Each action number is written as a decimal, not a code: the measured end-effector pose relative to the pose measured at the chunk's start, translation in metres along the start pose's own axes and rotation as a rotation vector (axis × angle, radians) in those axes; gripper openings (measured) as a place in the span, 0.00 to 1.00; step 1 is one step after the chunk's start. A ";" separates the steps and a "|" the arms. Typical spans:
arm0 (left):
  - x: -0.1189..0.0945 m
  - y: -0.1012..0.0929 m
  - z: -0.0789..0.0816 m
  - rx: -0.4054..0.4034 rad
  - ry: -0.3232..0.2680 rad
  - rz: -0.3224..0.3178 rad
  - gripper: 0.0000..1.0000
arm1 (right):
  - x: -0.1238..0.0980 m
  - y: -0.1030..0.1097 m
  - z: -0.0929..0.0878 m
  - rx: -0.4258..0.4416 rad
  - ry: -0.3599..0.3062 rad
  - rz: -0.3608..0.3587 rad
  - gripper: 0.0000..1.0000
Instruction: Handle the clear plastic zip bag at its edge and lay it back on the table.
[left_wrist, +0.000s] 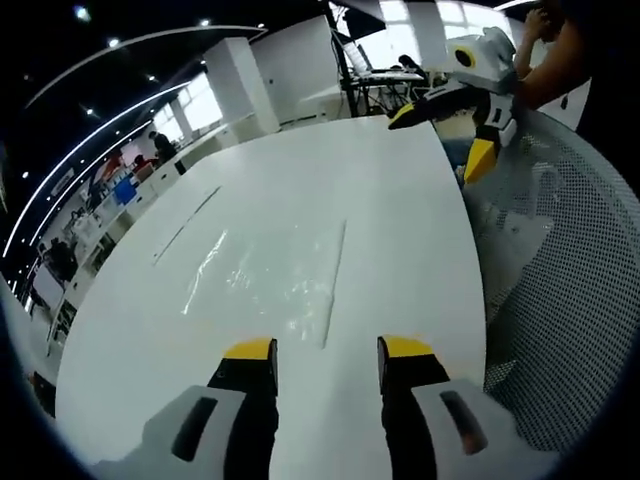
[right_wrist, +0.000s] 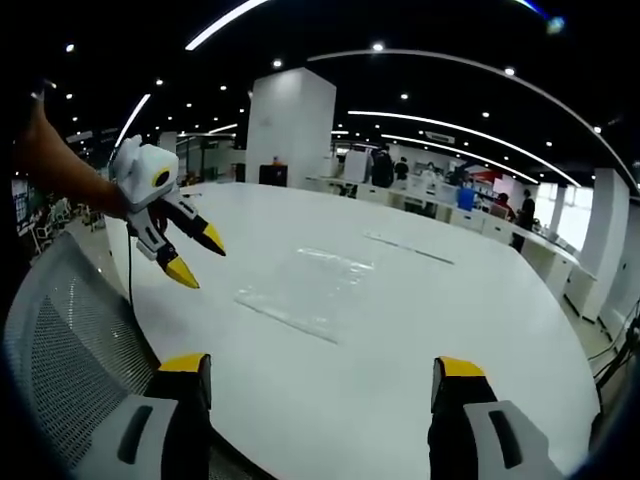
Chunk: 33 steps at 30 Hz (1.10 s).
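Observation:
The clear plastic zip bag (left_wrist: 268, 272) lies flat on the white table (left_wrist: 400, 210), just ahead of my left gripper (left_wrist: 327, 350). That gripper's yellow-tipped jaws are open with nothing between them. My right gripper (left_wrist: 445, 135), held by a person's arm, hovers open at the table's far right edge. In the right gripper view the bag (right_wrist: 305, 285) lies mid-table, beyond my wide-open right gripper (right_wrist: 322, 365). My left gripper (right_wrist: 197, 256) hangs open above the table's left edge, apart from the bag.
A grey mesh chair back (left_wrist: 570, 290) (right_wrist: 70, 350) stands against the table's near edge. A thin straight strip (left_wrist: 185, 225) (right_wrist: 405, 247) lies on the table past the bag. Desks, pillars and people fill the room behind.

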<state>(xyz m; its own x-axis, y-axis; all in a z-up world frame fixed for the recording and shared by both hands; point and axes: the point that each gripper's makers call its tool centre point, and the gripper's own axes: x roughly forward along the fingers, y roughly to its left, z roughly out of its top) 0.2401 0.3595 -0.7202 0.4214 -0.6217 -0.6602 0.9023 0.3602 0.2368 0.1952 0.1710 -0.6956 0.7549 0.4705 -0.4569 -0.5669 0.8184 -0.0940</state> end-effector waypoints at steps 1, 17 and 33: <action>0.001 0.001 0.000 0.001 0.002 -0.001 0.38 | 0.000 0.000 0.000 -0.001 0.000 0.000 0.91; 0.021 0.003 0.003 0.014 0.049 -0.047 0.26 | 0.000 0.000 -0.001 -0.003 0.005 0.000 0.91; 0.041 0.010 -0.001 0.007 0.084 -0.063 0.21 | 0.000 -0.001 -0.003 -0.008 0.017 -0.006 0.91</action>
<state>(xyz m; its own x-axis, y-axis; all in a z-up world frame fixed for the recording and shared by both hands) 0.2662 0.3389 -0.7455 0.3551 -0.5826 -0.7311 0.9275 0.3174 0.1976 0.1947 0.1694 -0.6980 0.7525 0.4600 -0.4713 -0.5651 0.8185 -0.1034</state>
